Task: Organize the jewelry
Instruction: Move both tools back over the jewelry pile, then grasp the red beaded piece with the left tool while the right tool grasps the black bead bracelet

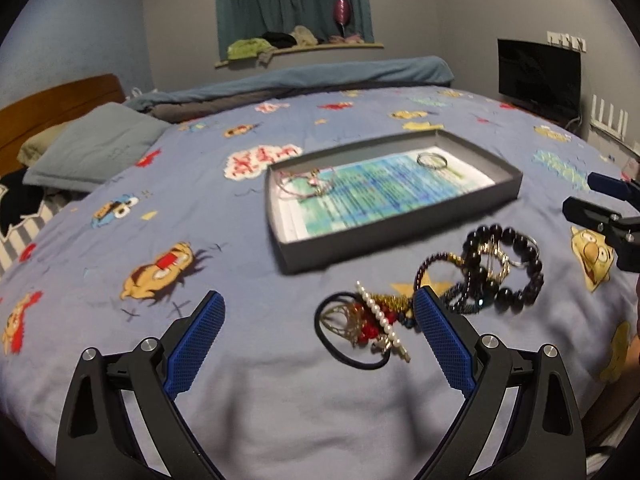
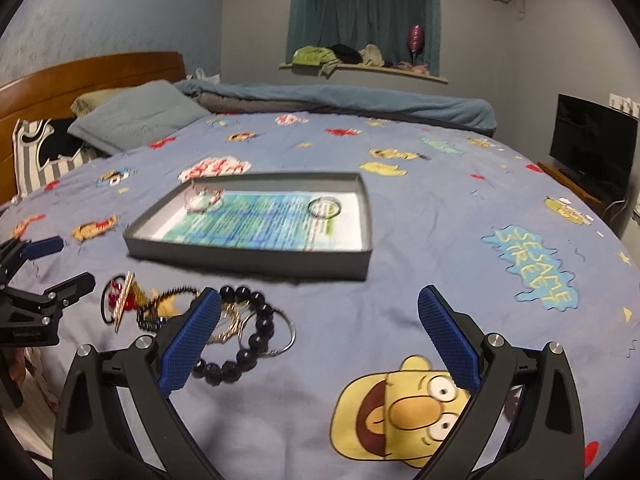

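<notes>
Two wrist views look across a wide bed covered by a blue cotton sheet printed with cartoon characters (image 1: 280, 392), which fills most of each frame. At the upper left of both views sit a brown wooden headboard (image 2: 80, 76) and a grey-blue pillow (image 1: 96, 144), and a black flat screen (image 2: 592, 144) stands at the right edge. Near the centre of each frame lies a shallow grey cardboard tray (image 1: 400, 232), lined with a sheet of paper printed in green and blue. Inside the tray, a thin pink string bracelet (image 1: 300, 184) rests at its left end and a thin silver metal ring-shaped bangle (image 2: 325, 207) at its right end, well apart from each other. Below the tray, on the bare sheet, the rest of the jewelry lies in a loose heap: a bracelet of large black round beads (image 1: 520, 264) tangled with gold and silver loops, and just beside it a black elastic hair tie (image 1: 348, 352) under a white pearl bar clip (image 1: 380, 316) with red beads. The left gripper (image 1: 318, 300) hovers low in its own view with its blue-padded fingers spread wide, holding nothing, the right pad just in front of the heap. The right gripper (image 2: 320, 296) is likewise spread wide and empty, its left pad overlapping the black beads in the picture.
</notes>
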`<state>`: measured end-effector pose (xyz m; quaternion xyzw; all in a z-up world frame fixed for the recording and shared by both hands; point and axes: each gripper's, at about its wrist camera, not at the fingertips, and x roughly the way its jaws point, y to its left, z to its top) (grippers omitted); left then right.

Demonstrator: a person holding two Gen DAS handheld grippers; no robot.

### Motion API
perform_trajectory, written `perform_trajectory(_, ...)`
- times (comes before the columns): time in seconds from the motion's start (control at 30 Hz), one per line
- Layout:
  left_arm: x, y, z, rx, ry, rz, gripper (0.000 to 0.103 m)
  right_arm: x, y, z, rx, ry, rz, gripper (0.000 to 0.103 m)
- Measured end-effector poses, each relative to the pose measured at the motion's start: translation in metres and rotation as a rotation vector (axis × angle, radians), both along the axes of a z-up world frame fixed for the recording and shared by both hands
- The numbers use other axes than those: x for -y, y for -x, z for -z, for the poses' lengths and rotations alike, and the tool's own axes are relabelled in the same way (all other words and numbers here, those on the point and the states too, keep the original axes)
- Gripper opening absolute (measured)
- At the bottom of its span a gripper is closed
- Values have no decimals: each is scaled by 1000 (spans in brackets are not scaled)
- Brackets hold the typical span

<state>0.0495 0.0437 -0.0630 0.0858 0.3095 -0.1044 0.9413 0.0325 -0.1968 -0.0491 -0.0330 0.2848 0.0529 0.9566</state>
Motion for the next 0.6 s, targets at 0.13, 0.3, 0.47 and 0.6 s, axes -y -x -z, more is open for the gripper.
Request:
perform_trajectory(0.13, -4, -4, 9, -17, 30, 8, 92, -6, -3, 10, -12, 10, -33, 92)
perform_trajectory(0.3, 1, -1, 17, -15, 9, 40, 76, -7, -7, 18, -65, -30, -60, 80)
perform_trajectory(0.47, 9, -3, 26, -30, -28, 61, 56, -11, -9, 24, -95, -28, -76, 66)
perform_trajectory(0.6, 5, -8, 28, -51, -2, 59, 39, -11, -10, 26, -114, -35, -80, 58)
